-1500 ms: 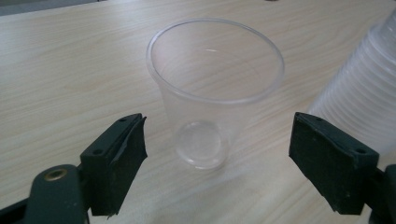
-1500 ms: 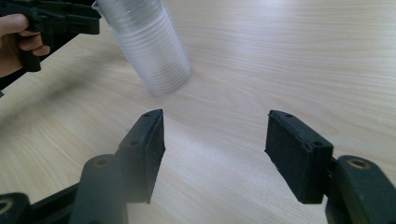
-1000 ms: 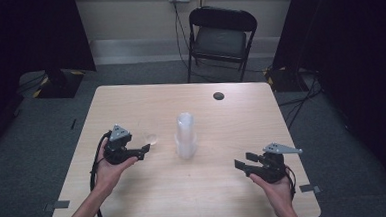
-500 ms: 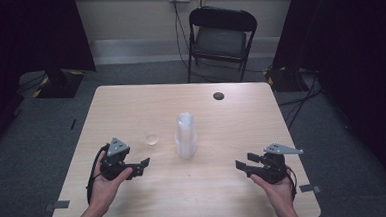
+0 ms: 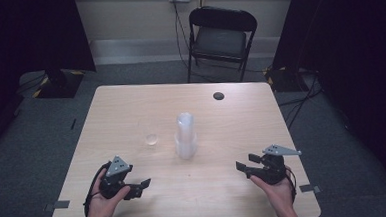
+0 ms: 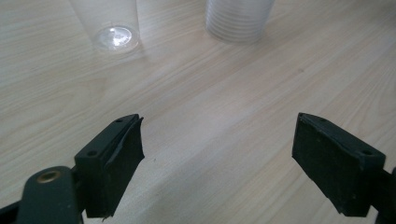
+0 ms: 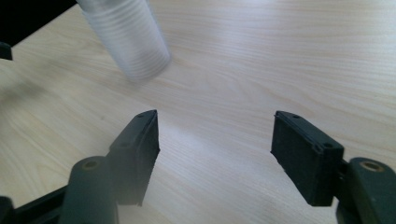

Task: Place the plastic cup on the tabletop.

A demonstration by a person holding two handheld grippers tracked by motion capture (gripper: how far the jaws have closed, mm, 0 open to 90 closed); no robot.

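Left claw point(image 5: 137, 185) sits low over the near left part of the bench point(image 5: 131, 106), held in the person's left hand point(image 5: 103, 196). Its jaws stand wide apart with nothing between them; in the left gripper view only bare wood lies in the gap. Right claw point(image 5: 246, 165) sits over the near right part of the bench in the right hand point(image 5: 278, 189). Its jaws have just been opening and stand wide, with nothing between them.

A single clear cup point(image 5: 151, 136) stands upright on the bench, left of centre, well apart from both claws. In the left gripper view the cup point(image 6: 112, 28) appears ahead of the left jaw, its base on the wood. Just beside it, at the bench centre, stands a stack of clear cups point(image 5: 186, 136), upright, taller than the single cup and not touching it. The stack point(image 7: 128, 39) also appears ahead of the right claw, beyond its left jaw.

A small dark round disc point(image 5: 219, 95) lies on the far right part of the bench. A black folding chair point(image 5: 221, 37) stands behind the bench
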